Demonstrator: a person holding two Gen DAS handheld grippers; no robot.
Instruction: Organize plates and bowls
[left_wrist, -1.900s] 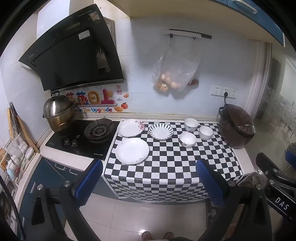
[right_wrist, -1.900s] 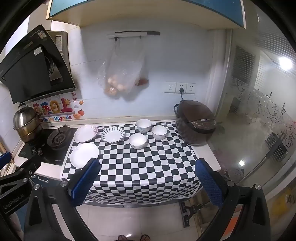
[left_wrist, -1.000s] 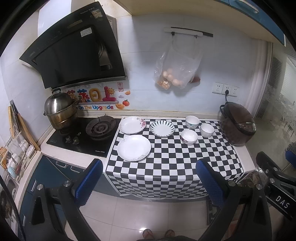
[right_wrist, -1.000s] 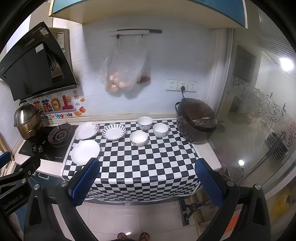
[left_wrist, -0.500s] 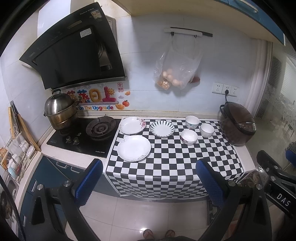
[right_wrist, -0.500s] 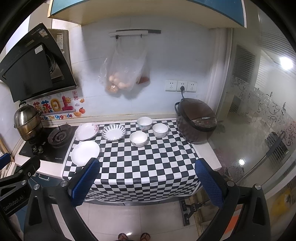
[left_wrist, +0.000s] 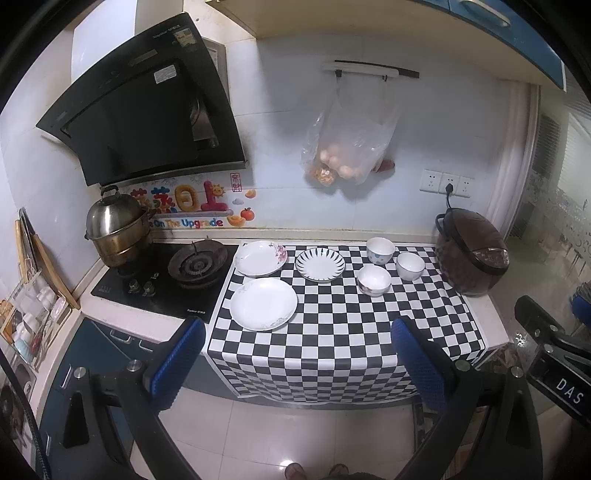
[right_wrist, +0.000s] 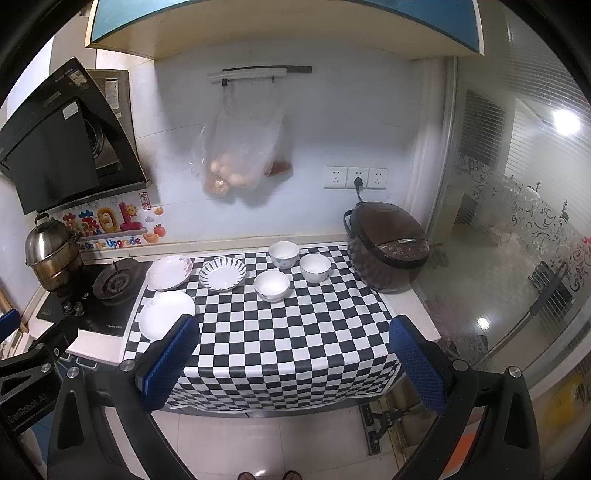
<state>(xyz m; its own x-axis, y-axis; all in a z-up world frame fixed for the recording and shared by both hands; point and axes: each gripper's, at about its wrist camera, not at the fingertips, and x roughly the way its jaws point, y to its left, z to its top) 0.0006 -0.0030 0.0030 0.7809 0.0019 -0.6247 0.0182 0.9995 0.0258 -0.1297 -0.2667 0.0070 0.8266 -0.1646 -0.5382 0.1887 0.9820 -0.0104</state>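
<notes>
- The left tool (left_wrist: 295, 354) is wide open with nothing between its blue pads. It hangs low in the frame, in front of the bench (left_wrist: 491, 314).
- The right tool (right_wrist: 293, 354) is wide open too and holds nothing (it also sits low, away from the dishes).
- A black and white checkered cloth (left_wrist: 332, 332) covers the bench.
- The big white plate (left_wrist: 263, 303) lies at the left middle of the left view, near the cloth's left edge.
- The flowered plate (left_wrist: 260, 257) lies just behind it, next to the gas stove (left_wrist: 162, 280).
- The striped plate (left_wrist: 320, 264) lies just right of the flowered plate.
- Three white bowls stand close together, right of the plates: the dotted bowl (left_wrist: 380, 250) at the back, the plain bowl (left_wrist: 410, 266) on the right, and the front bowl (left_wrist: 373, 280).
- A brown rice cooker (left_wrist: 471, 256) stands at the right end of the bench.
</notes>
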